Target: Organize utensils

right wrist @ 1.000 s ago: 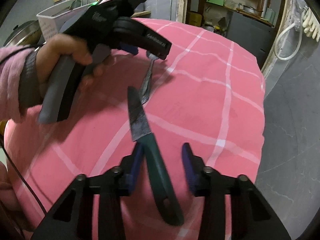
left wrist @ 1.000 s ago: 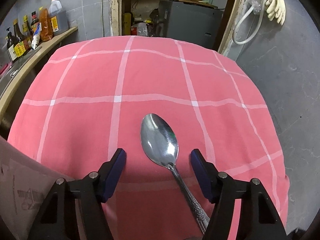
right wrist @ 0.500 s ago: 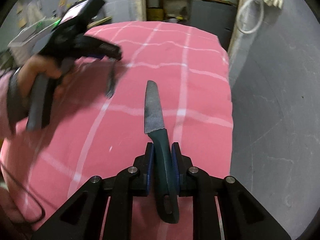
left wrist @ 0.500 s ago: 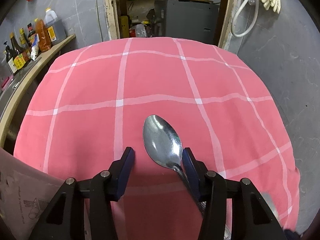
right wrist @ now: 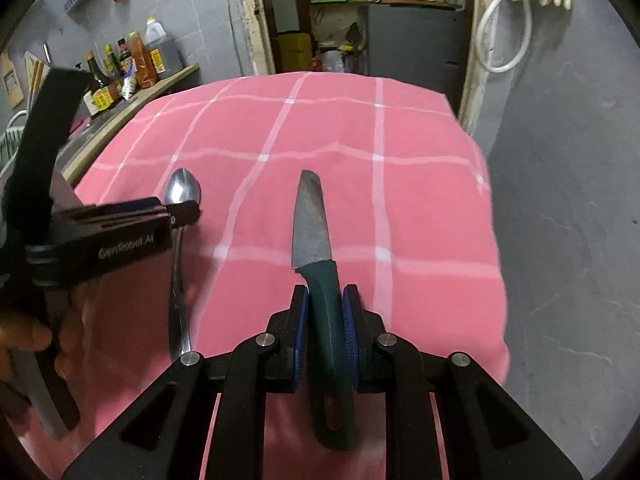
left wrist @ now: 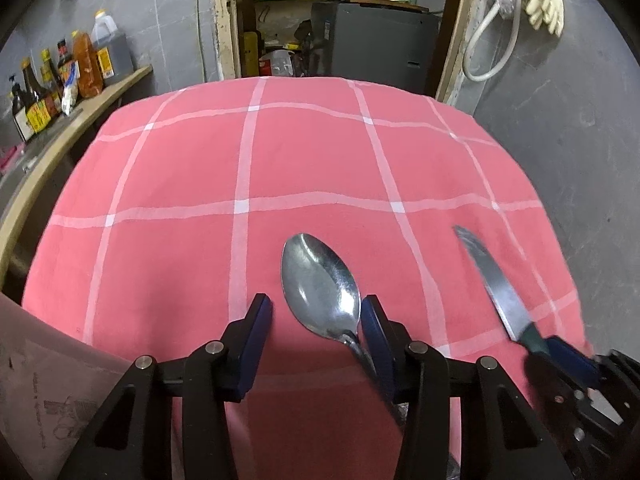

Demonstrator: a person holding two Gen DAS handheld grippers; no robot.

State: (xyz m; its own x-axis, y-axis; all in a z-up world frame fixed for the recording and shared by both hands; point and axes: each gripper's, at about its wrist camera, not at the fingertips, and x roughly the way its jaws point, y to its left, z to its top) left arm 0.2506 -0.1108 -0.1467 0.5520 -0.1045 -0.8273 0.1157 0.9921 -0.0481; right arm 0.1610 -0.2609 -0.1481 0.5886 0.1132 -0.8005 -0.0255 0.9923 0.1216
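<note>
Right gripper [right wrist: 326,320]: jaws clamped on knife [right wrist: 316,248] handle, blade pointing far over the pink table [left wrist: 180,184]. Left gripper [left wrist: 316,344]: jaws apart, just closing, spoon [left wrist: 320,284] neck against right jaw, bowl beyond.

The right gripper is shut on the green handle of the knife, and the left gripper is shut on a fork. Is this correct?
Not quite. The right gripper is shut on the knife, but the left gripper has a spoon between its jaws, not a fork, and does not clamp it yet; the left wrist view shows this.
</note>
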